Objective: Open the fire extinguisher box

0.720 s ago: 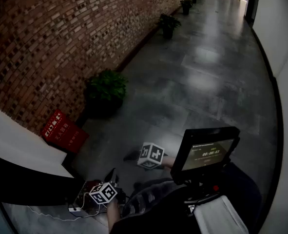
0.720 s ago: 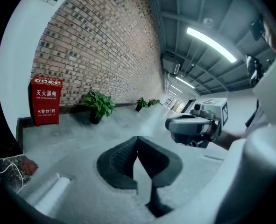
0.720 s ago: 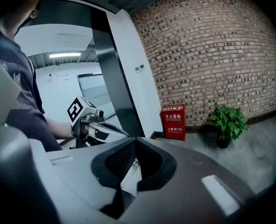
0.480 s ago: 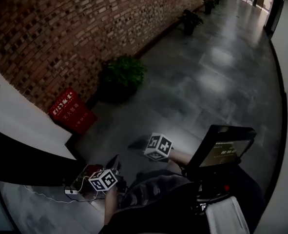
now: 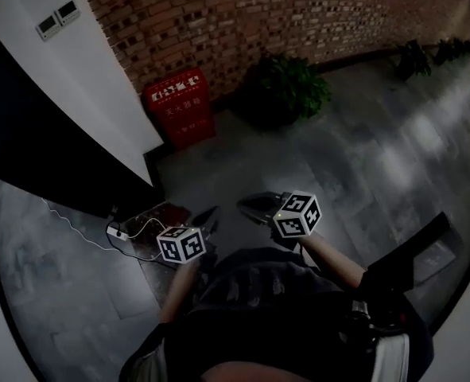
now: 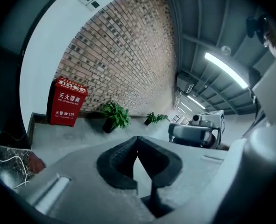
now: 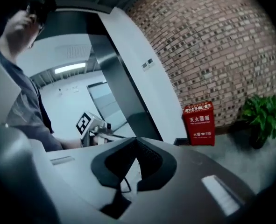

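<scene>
The red fire extinguisher box [image 5: 179,106] stood on the floor [image 5: 362,157], far ahead, against the brick wall [image 5: 298,14]. A plant [image 5: 286,86] sat just to its right. Both tools were well apart from the box. The left tool [image 6: 137,139] and the right tool [image 7: 137,140] were each closed tight and held nothing. I think the best way was to get close first, then open one tool to pull the front. The box looked too small to tell how its front opened.

The fire extinguisher box [image 5: 180,106] stands on the floor [image 5: 338,173] against the wall [image 5: 298,14], with a plant [image 5: 290,86] just right of it.
</scene>
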